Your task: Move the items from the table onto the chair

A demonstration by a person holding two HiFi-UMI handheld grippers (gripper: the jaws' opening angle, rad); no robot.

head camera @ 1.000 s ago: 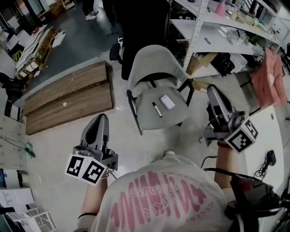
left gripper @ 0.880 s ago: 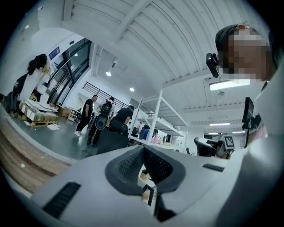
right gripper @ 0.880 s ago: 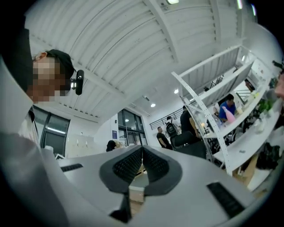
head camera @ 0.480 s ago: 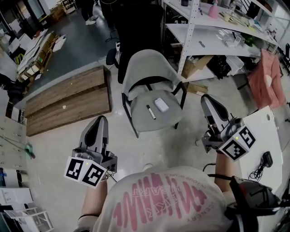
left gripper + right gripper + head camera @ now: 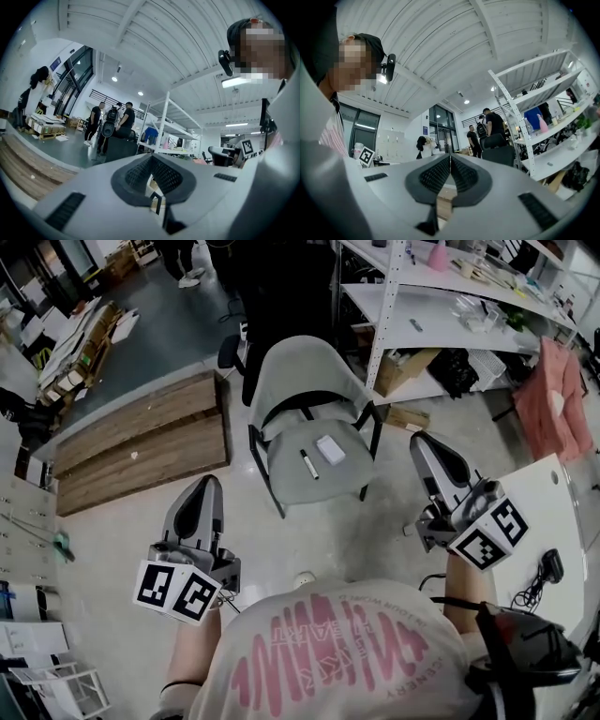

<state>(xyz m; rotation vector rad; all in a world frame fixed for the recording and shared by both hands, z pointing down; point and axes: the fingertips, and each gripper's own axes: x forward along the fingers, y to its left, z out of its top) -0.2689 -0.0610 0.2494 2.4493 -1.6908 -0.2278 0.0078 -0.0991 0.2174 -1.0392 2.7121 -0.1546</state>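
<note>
The left gripper (image 5: pixel 208 486) and the right gripper (image 5: pixel 424 441) both have their jaws pressed together on nothing, one on either side of the pale grey moulded plastic chair (image 5: pixel 302 371). On its seat lie a slim black marker pen (image 5: pixel 307 464), left of the middle, and a flat white rectangular block (image 5: pixel 329 448) just beside it, nearer the back edge.

A black corded item (image 5: pixel 559 564) lies on the white table (image 5: pixel 548 507). Its trailing cord could snag at the table edge. Setting it down carelessly could also nudge the pen off the seat's front edge.

The pen's long axis runs roughly from back edge to front edge, slightly slanted. I cannot tell which end is capped.
</note>
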